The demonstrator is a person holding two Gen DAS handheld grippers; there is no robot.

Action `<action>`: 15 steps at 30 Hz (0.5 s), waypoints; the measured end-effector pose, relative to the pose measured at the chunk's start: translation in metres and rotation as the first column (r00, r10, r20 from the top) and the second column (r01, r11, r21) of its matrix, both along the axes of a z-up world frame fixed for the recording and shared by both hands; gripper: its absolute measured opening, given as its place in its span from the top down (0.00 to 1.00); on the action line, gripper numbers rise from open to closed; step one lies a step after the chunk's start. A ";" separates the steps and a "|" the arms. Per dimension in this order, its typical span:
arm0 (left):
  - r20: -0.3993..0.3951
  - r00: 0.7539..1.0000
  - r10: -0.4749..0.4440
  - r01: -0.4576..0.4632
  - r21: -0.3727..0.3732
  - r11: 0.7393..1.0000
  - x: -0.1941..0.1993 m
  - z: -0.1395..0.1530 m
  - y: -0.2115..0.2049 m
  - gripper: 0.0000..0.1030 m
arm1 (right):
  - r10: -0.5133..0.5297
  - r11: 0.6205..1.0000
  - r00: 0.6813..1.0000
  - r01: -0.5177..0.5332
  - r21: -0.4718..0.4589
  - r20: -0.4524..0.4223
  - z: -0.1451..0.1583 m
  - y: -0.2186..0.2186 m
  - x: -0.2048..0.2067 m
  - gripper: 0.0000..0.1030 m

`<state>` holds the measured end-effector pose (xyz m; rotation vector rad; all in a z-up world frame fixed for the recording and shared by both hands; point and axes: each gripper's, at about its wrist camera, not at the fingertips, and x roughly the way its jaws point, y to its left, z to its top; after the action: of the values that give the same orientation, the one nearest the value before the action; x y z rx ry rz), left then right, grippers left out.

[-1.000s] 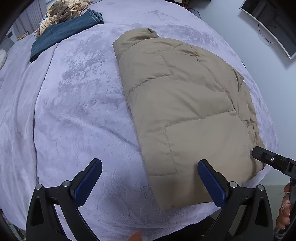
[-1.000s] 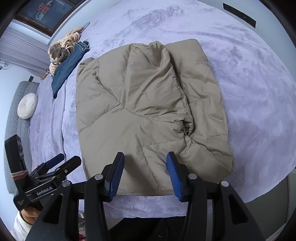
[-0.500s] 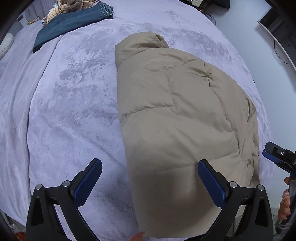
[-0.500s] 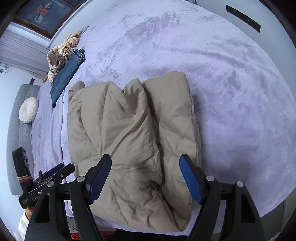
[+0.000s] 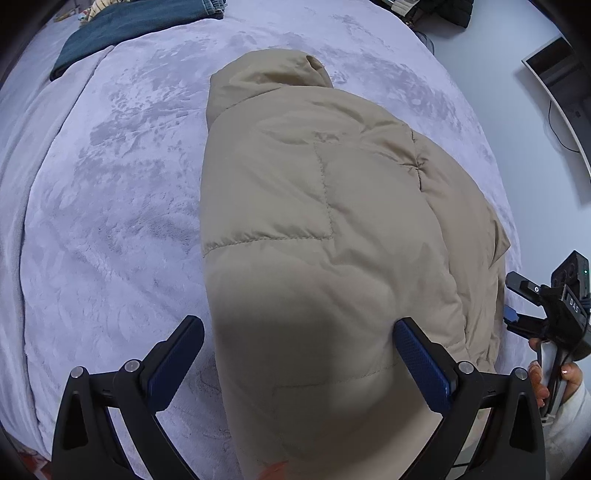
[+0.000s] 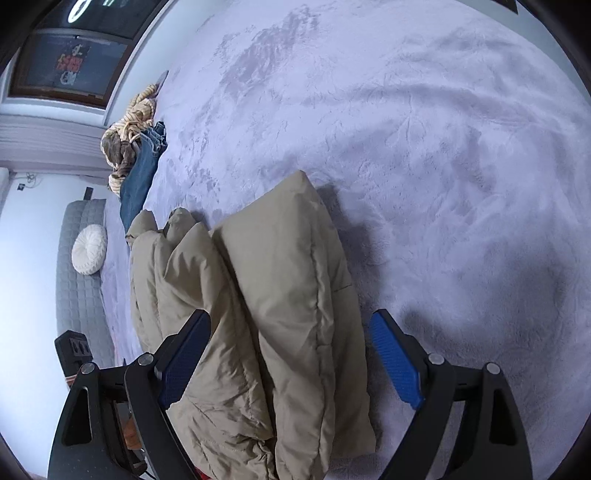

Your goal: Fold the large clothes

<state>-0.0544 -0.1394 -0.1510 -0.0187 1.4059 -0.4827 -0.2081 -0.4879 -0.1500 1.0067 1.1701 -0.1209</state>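
Observation:
A tan puffer jacket lies on the lavender bed cover, its hood at the far end. Its near hem fills the space between my left gripper's open jaws. In the right wrist view the jacket is bunched into thick upright folds between the open jaws of my right gripper. Neither gripper is closed on the fabric. The right gripper also shows in the left wrist view, at the jacket's right edge.
Folded blue jeans and a striped and brown bundle of clothes lie at the bed's far corner. A grey sofa with a round white cushion stands left of the bed. A monitor is on the right wall.
Both grippers have moved in low over the jacket's near hem. The right gripper has opened wider. The jacket now looks bunched and narrower.

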 end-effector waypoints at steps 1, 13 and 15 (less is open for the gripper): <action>-0.001 1.000 -0.003 0.003 -0.002 1.000 0.001 0.000 0.000 0.00 | -0.007 1.000 1.000 0.007 0.030 0.006 -0.007 -0.003 0.001 0.12; -0.050 0.999 -0.013 0.009 -0.077 0.997 0.021 -0.011 0.004 0.00 | -0.064 0.961 0.991 0.029 0.276 0.118 -0.051 -0.008 0.020 0.00; -0.064 0.998 -0.016 0.008 -0.124 0.992 0.029 -0.011 0.011 0.00 | -0.015 0.957 0.988 -0.030 0.289 0.154 -0.044 -0.003 0.028 0.00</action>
<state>-0.0255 -0.1286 -0.1623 -0.1273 1.4383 -0.5831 -0.1804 -0.4911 -0.1940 1.2476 1.0673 0.1388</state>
